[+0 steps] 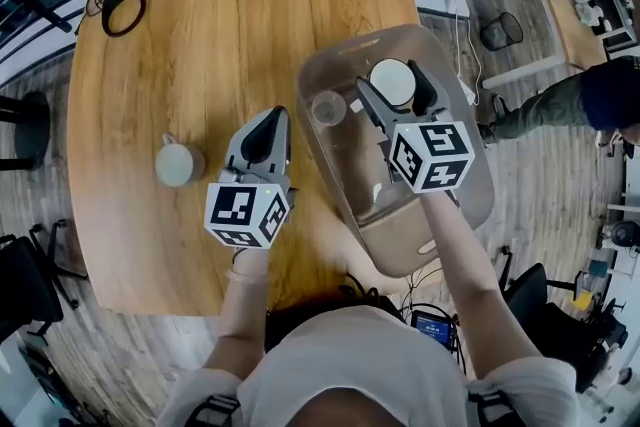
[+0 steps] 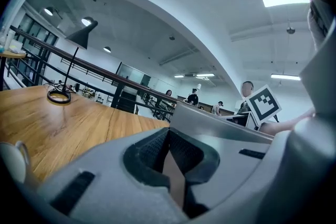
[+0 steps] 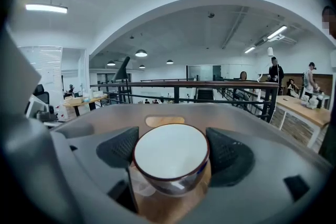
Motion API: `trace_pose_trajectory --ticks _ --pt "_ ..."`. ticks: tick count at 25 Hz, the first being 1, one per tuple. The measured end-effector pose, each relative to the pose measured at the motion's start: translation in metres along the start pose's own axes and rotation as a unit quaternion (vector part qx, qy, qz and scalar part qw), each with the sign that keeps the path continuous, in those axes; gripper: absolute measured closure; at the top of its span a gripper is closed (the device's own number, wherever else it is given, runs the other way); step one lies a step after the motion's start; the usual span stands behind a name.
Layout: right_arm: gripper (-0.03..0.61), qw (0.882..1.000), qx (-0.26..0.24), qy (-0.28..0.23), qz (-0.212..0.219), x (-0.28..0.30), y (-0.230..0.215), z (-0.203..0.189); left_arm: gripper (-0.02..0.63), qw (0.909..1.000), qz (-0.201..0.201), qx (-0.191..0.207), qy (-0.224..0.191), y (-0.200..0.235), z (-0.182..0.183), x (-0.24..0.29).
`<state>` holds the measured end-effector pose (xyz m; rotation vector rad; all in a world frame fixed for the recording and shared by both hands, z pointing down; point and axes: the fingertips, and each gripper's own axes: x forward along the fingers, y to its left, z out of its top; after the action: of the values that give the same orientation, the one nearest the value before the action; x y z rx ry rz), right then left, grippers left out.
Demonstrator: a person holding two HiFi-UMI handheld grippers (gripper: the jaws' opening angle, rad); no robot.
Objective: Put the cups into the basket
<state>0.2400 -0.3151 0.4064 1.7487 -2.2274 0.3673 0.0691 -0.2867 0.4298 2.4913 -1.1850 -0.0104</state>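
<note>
Presently right tool [image 3: 172,150] clamps the white cup [image 1: 392,82] at three and nine o'clock: rigid, glossy, likely fragile; left tool [image 1: 268,127] closed, empty

Grey mug [image 2: 9,165]: cut off at left edge of the left gripper view, only part of body and handle showing.
Clear cup [image 1: 328,108]: mostly hidden behind white cup [image 3: 170,152] in the right gripper view.
Basket [image 1: 345,170]: near end covered by a forearm [image 1: 455,245].
Black loop [image 1: 122,7] on bench [image 1: 200,45]: too small to identify.
</note>
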Motion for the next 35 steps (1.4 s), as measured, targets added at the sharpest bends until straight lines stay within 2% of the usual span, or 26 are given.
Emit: trace_pose_trajectory --ticks 6,21,35 --pt "0.186 1.000 -0.013 0.019 -0.006 0.014 -0.010 -0.018 0.607 0.9999 0.007 -0.012 0.009 0.013 -0.014 0.009" --pt "0.186 0.999 0.013 0.023 -0.019 0.049 -0.025 -0.069 0.607 0.9987 0.021 -0.035 0.029 0.035 -0.042 0.025" --pt "0.186 0.999 0.024 0.029 -0.031 0.070 -0.037 -0.099 0.607 0.9980 0.027 -0.033 0.048 0.041 -0.054 0.028"
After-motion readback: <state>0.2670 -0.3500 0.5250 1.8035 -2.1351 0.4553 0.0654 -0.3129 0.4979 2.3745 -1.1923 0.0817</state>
